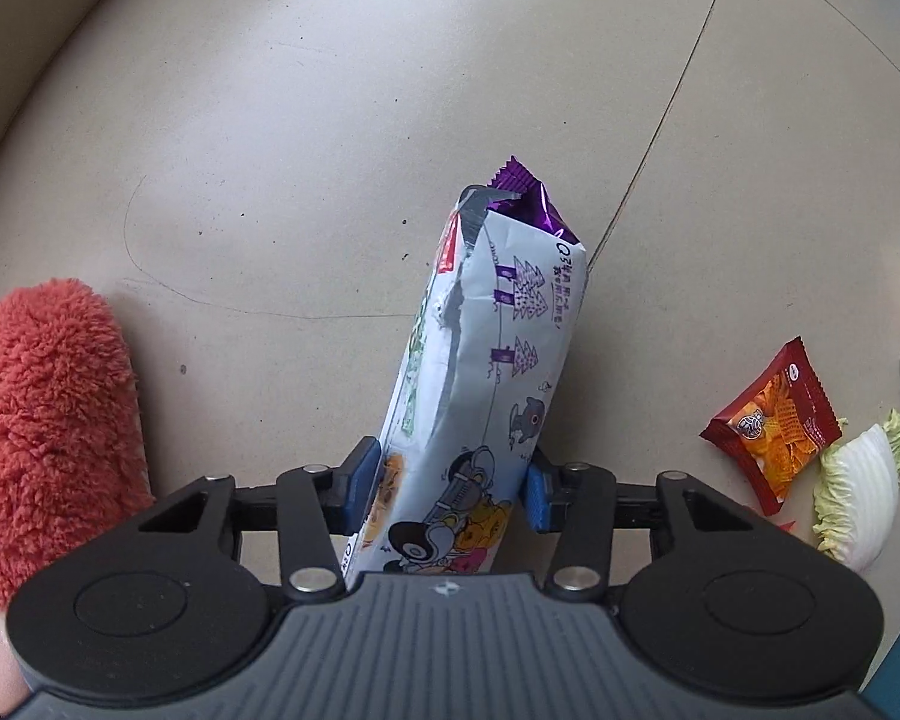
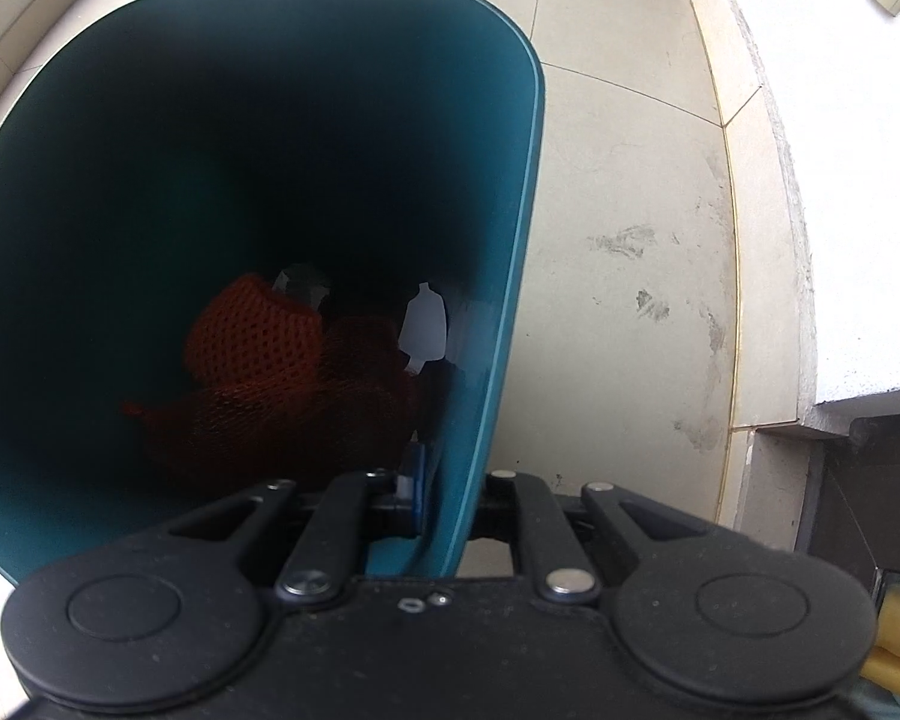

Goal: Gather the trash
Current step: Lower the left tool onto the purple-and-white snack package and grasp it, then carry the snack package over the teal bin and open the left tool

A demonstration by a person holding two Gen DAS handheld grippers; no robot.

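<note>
Two blue pads of the left hand-held gripper (image 1: 450, 477) press the sides of a white cartoon-printed snack packet (image 1: 480, 360), the jaws part closed around it. The packet is torn at its far end, where purple foil (image 1: 528, 198) shows, and it points down at the tiled floor (image 1: 270, 120). A red chip packet (image 1: 771, 420) lies on the floor to the right, touching a cabbage leaf (image 1: 864, 474). A fuzzy red slipper (image 1: 48, 408) sits at left.

From the right wrist, the right hand-held gripper (image 2: 444, 492) is clamped nearly shut on the wall of a teal trash bin (image 2: 510, 276), one pad inside it. Orange netting (image 2: 258, 342) and a white scrap (image 2: 424, 324) lie in the bin's dark bottom.
</note>
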